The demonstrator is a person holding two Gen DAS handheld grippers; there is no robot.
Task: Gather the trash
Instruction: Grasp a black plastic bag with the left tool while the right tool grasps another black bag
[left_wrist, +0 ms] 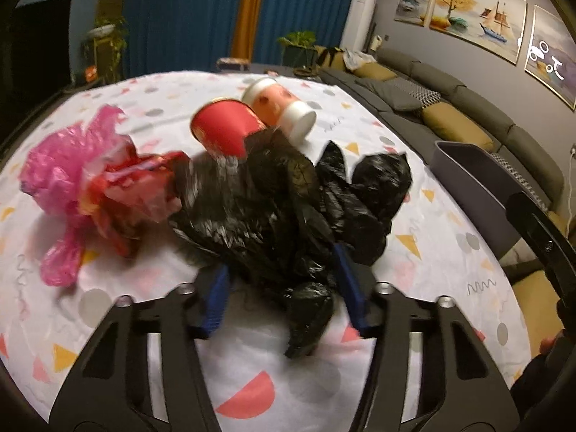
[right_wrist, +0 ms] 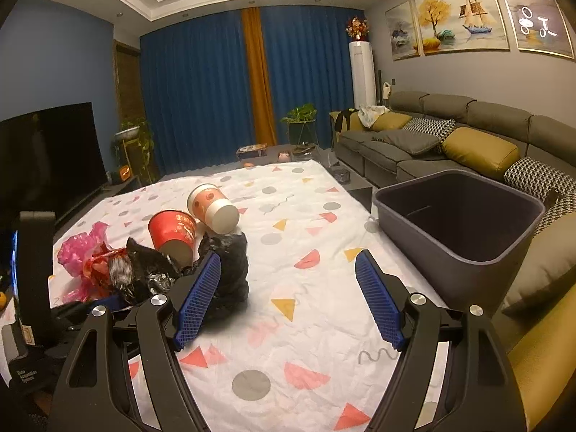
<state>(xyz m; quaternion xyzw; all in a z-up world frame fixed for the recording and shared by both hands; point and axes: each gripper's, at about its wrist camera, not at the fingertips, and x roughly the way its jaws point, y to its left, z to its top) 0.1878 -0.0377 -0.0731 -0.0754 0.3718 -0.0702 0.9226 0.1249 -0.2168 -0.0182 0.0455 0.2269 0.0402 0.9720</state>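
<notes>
While my left gripper point(left_wrist: 284, 288) closes its blue pads on the black plastic bag point(left_wrist: 288, 201), my right gripper point(right_wrist: 288, 295) stands apart, empty. Bag: on the patterned cloth point(right_wrist: 288, 342), light, limp, slippery (best pinched at a bunched fold). Red cup point(left_wrist: 223, 129) beside it; grey bin point(right_wrist: 460, 223) right.

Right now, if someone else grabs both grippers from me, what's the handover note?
Left gripper: jaws around the black plastic bag; a firm pinch cannot be told.
Right gripper: open, empty, over the tablecloth.
Bin: looks empty, right of the cloth.
Nothing collected yet.
Left: black bag, pink bag, red cup and white-ended cup, both on their sides.
</notes>
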